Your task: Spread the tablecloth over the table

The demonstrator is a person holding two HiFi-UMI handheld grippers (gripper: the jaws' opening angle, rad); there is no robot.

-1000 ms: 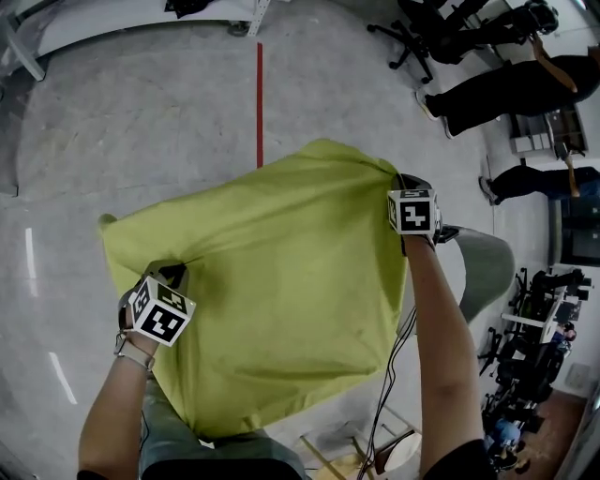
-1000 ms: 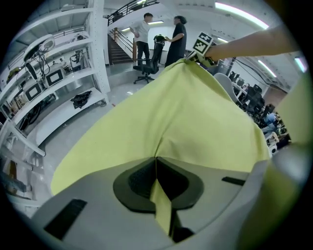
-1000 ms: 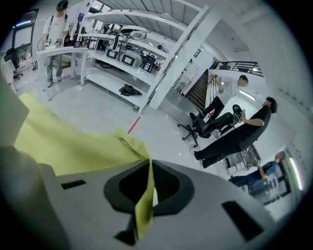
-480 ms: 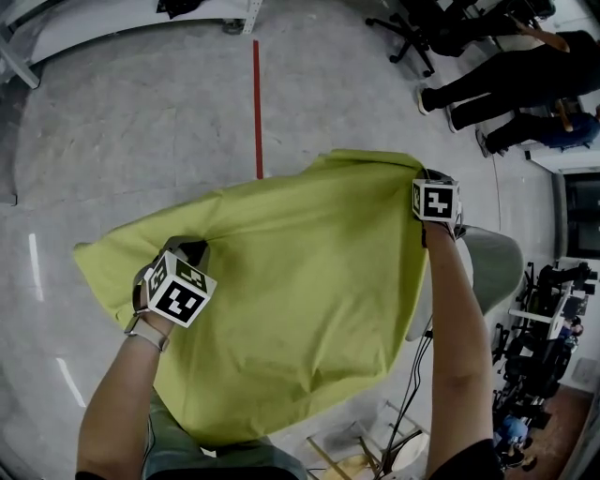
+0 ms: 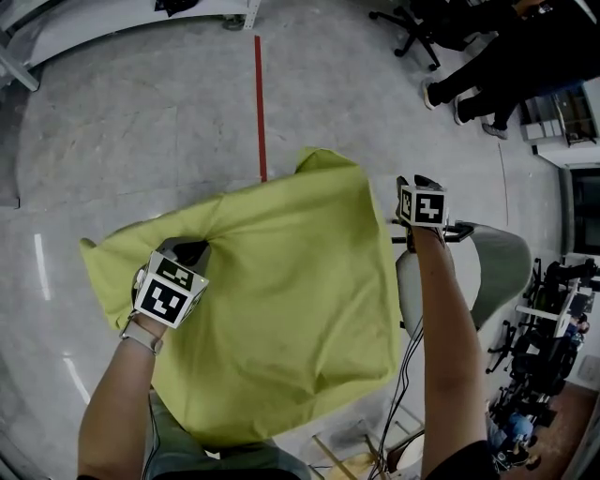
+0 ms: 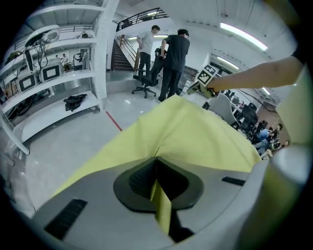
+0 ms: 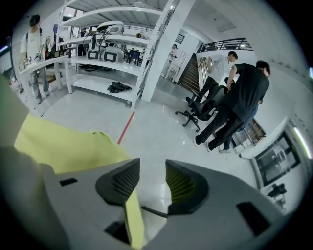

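Note:
The yellow-green tablecloth (image 5: 281, 309) hangs spread out in front of me, above the floor. My left gripper (image 5: 192, 251) is shut on the cloth's left edge, and a fold of cloth (image 6: 161, 210) is pinched between its pads. My right gripper (image 5: 418, 182) stands just right of the cloth's right edge. Its jaws have just been opening. A strip of cloth (image 7: 133, 219) still lies against the left pad (image 7: 122, 181), but the pads do not press it. The freed far corner (image 5: 317, 159) sticks up loosely. The table is hidden from me.
A grey chair (image 5: 492, 272) stands under my right arm, with cables hanging beside it. A red line (image 5: 260, 103) runs along the concrete floor ahead. People (image 5: 506, 66) and an office chair (image 5: 412, 28) are at the far right. White shelving (image 7: 102, 53) lines the back.
The right gripper has opened, let go of the cloth's far right corner and sunk a little. That corner has slipped leftward and bunched up. The left gripper still holds its edge.

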